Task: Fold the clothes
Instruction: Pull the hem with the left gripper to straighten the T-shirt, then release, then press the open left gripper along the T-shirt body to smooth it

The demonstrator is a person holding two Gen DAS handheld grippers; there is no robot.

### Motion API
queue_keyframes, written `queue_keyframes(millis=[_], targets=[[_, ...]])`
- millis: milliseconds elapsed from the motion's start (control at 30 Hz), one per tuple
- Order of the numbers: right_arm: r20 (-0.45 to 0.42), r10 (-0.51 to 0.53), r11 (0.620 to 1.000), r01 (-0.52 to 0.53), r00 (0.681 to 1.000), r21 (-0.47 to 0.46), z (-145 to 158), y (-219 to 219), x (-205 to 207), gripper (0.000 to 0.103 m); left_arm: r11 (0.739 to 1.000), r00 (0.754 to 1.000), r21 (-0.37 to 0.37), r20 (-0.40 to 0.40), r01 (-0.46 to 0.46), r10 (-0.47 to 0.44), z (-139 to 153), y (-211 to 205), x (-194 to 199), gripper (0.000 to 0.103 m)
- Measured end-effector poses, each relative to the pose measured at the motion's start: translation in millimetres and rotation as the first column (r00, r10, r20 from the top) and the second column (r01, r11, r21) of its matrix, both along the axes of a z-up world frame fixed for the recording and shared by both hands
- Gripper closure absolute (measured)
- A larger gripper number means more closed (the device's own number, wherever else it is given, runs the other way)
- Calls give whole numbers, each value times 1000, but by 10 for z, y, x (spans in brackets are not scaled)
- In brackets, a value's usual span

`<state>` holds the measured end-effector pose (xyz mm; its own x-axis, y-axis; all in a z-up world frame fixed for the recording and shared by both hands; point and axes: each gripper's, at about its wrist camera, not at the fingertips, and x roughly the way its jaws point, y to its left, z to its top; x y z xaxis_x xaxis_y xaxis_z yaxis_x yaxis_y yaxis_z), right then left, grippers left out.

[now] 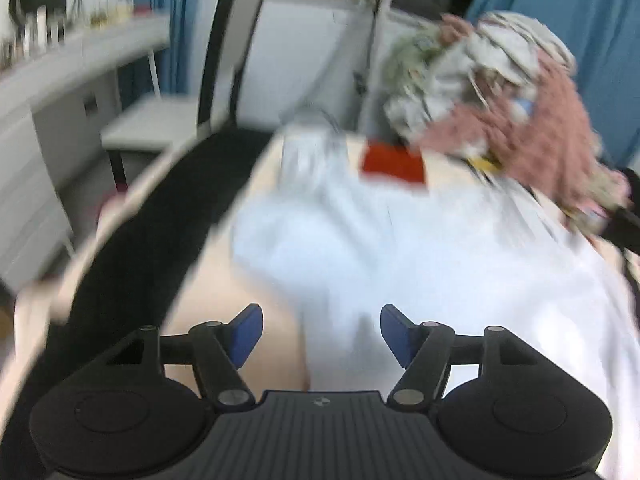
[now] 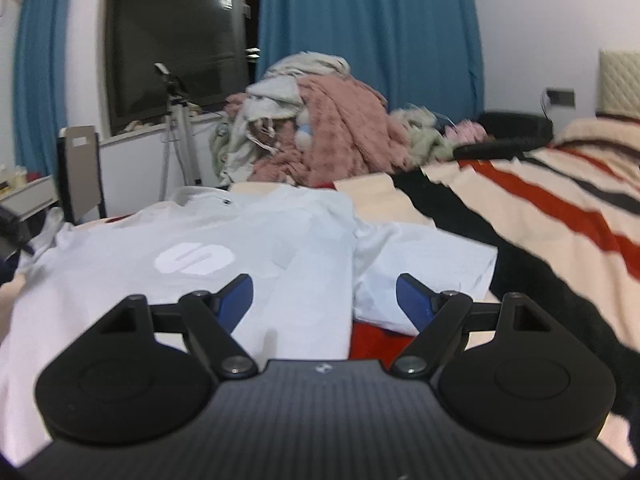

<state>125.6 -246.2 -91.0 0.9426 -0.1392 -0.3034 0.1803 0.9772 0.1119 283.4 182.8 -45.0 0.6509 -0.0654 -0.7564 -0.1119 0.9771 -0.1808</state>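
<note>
A white T-shirt (image 2: 208,248) with a pale oval logo lies spread on the striped bed blanket, collar towards the far side, its right sleeve (image 2: 424,268) stretched out to the right. My right gripper (image 2: 325,298) hovers open just above the shirt's right side, nothing between its blue pads. In the blurred left wrist view the same white T-shirt (image 1: 380,248) spreads ahead and to the right. My left gripper (image 1: 322,330) stands open over the shirt's near edge, holding nothing.
A heap of pink and grey clothes (image 2: 320,132) (image 1: 500,92) sits at the far end of the bed. The striped blanket (image 2: 560,208) runs right. A chair (image 1: 160,120) and white desk (image 1: 60,68) stand left; a tripod (image 2: 176,128) stands by the window.
</note>
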Motion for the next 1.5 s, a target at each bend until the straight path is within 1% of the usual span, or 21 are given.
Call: queue_keyframes(millis=[67,133,233,300,433,533,600,667,767,800,833,900,967,1100,1233,1267,1300,1400,1433,1467,1500], targets=[[16,28,1000,-28,999,15,78,35,-105,23,999,999,-26,-34,23,-24,-29,50,-469,36],[26,56,998,-57,998,33,157,64,-220,23,999,998,-51,-59,-2,-1,-45,100,-887,36],[18,94,995,-95,995,44,288,100,-453,23,997,998,-82,-58,2,-7,22,110,-1323,36],[12,108,993,-108,994,53,398,95,-635,23,997,999,-71,-45,0,-3,120,89,-1565,36],[9,123,989,-124,992,78,648,66,-935,23,996,999,-91,-35,15,-18,414,109,-1807,34],[-16,110,990,-108,994,85,926,29,-1098,23,991,999,-134,-38,19,-24,435,121,-1943,24],[-64,93,989,-85,994,123,1176,-26,-1118,23,987,999,-162,-40,21,-28,449,128,-2034,24],[-63,102,978,-89,993,190,1438,-108,-1142,23,981,999,-190,-42,24,-32,463,136,-2126,24],[-23,133,958,-122,991,259,1793,-207,-1198,23,966,992,-259,-117,4,-36,136,119,-2155,24],[0,143,957,-139,990,255,1865,-228,-1223,23,959,987,-284,-153,9,-55,-32,97,-2139,24],[22,140,966,-142,990,217,1873,-237,-1248,23,951,979,-308,-188,13,-74,-200,75,-2124,24],[63,114,987,-120,991,104,1819,-239,-1287,23,928,964,-372,-249,-8,-92,-531,60,-2160,24],[82,89,996,-91,993,26,1659,-259,-1278,23,904,958,-427,-267,-17,-108,-749,40,-2205,24],[31,63,997,-64,998,36,1283,-353,-1129,23,903,960,-425,-222,62,-170,-762,-22,-2251,22],[-20,37,998,-36,999,45,908,-446,-979,23,906,950,-409,-224,110,-217,-717,-39,-2241,29],[-33,31,998,-29,999,47,814,-470,-942,23,906,947,-405,-224,122,-228,-705,-43,-2239,37],[-46,24,999,-22,999,49,720,-493,-904,23,906,944,-400,-225,135,-240,-694,-47,-2236,41],[-53,25,998,-22,998,58,644,-489,-843,23,906,935,-388,-227,171,-274,-660,-60,-2228,69],[-53,21,998,-19,998,55,629,-480,-847,23,905,931,-384,-228,183,-285,-648,-64,-2226,85],[-53,18,999,-15,998,51,614,-471,-852,23,904,927,-380,-229,195,-296,-637,-69,-2223,97],[-53,15,999,-12,998,47,599,-465,-863,23,903,923,-376,-230,207,-308,-626,-73,-2221,99]])
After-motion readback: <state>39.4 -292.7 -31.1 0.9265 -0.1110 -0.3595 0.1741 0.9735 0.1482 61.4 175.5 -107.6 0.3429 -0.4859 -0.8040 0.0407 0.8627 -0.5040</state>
